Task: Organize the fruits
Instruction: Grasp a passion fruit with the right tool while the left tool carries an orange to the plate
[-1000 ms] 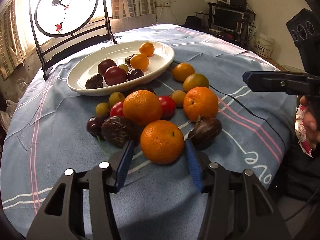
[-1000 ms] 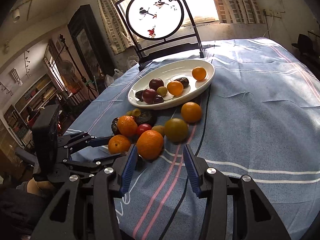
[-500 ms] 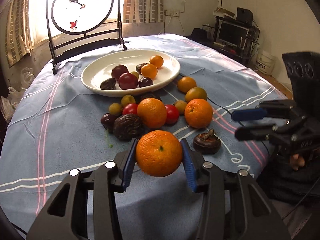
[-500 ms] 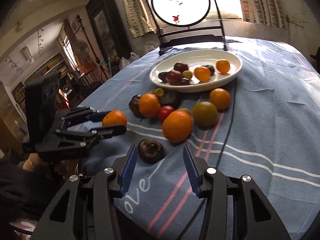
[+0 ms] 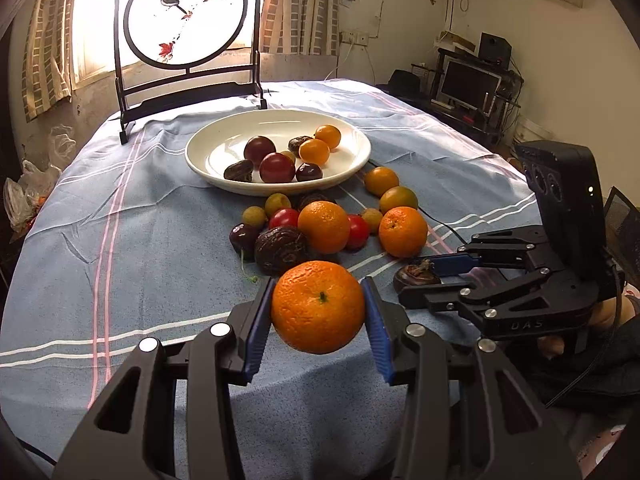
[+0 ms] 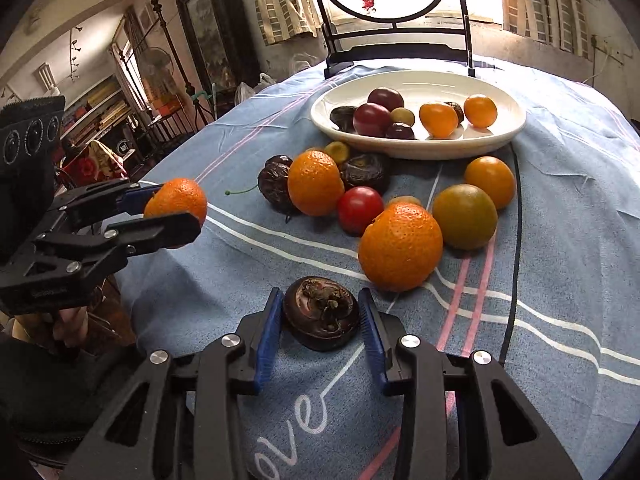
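The left gripper [image 5: 318, 314] holds an orange [image 5: 319, 306] clear above the table [image 5: 120, 240], its jaws clamped on both sides. The right gripper [image 6: 320, 330], jaws just closing, brackets a dark mangosteen [image 6: 322, 318] lying near the table's front edge. Bare cloth lies left of the fruit pile [image 5: 320, 224]; the white plate [image 5: 212, 156] sits beyond it.

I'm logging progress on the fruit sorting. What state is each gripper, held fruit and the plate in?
Left gripper: shut on the orange, clear of the cloth.
Orange: held in the air.
Right gripper: jaws just closing around the mangosteen.
Mangosteen: on the cloth, between the pads.
Plate: partly filled with small fruits.
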